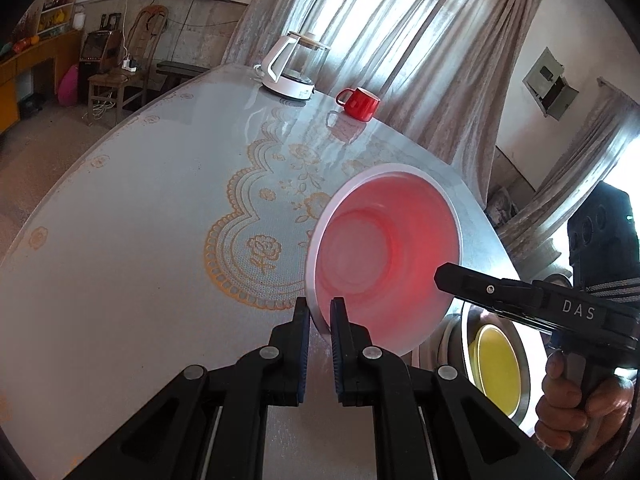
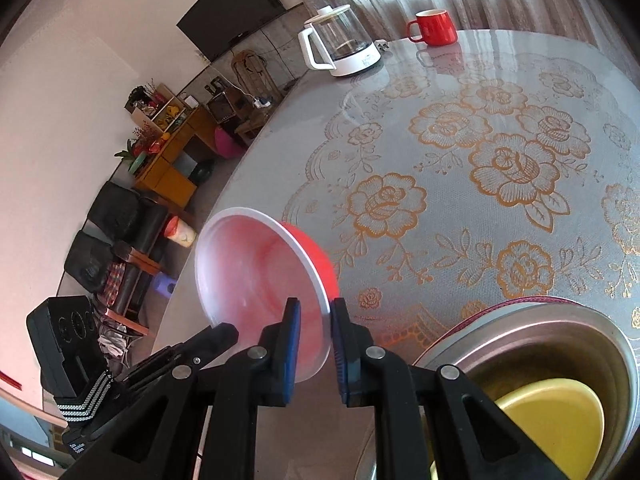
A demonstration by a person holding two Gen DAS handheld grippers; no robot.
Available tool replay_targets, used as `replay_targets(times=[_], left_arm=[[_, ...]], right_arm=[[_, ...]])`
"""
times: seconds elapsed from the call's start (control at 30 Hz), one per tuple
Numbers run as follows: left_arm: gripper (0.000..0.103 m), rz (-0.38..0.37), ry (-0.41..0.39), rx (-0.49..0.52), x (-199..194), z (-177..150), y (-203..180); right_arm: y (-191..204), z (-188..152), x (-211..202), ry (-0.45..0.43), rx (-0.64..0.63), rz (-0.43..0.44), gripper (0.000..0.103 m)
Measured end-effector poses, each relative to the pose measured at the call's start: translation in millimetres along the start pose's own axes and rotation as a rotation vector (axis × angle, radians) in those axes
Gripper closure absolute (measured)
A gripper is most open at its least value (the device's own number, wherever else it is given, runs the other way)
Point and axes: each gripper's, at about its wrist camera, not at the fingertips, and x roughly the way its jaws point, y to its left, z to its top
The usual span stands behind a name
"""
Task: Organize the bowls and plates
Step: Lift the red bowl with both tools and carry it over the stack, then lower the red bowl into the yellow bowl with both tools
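Note:
A red bowl with a white inside (image 1: 384, 248) is held tilted on edge above the table. My left gripper (image 1: 320, 312) is shut on its near rim. My right gripper (image 2: 316, 312) straddles the opposite rim of the same bowl (image 2: 256, 272), its jaws a little apart around the edge. The right gripper's finger (image 1: 460, 276) also shows at the bowl's right side in the left wrist view. A metal basin (image 2: 532, 320) stands just right of the bowl, with a yellow bowl (image 2: 560, 420) inside it. It also shows in the left wrist view (image 1: 496, 360).
A round glass-topped table with a gold rose lace cloth (image 2: 500, 168) carries everything. A white glass kettle (image 2: 340, 40) and a red mug (image 2: 434, 26) stand at its far edge. Curtains hang behind; furniture stands beyond the left edge.

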Motion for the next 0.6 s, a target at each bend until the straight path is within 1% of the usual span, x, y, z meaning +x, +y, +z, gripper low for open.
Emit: replay_targets(times=[0.23, 0.37, 0.6], left_arm=[[0.093, -0.005, -0.043, 0.068, -16, -5, -19], [0.093, -0.028, -0.050, 0.102, -22, -8, -30], [0.093, -0.068, -0.049, 0.180, -26, -13, -55]], right_arm=[[6, -13, -24, -0.045, -0.030, 0.005, 0.089], [4, -21, -41, -0.076, -0.033, 0.007, 0.089], [-12, -38, -72, -0.119, -0.005, 0.002, 0.089]])
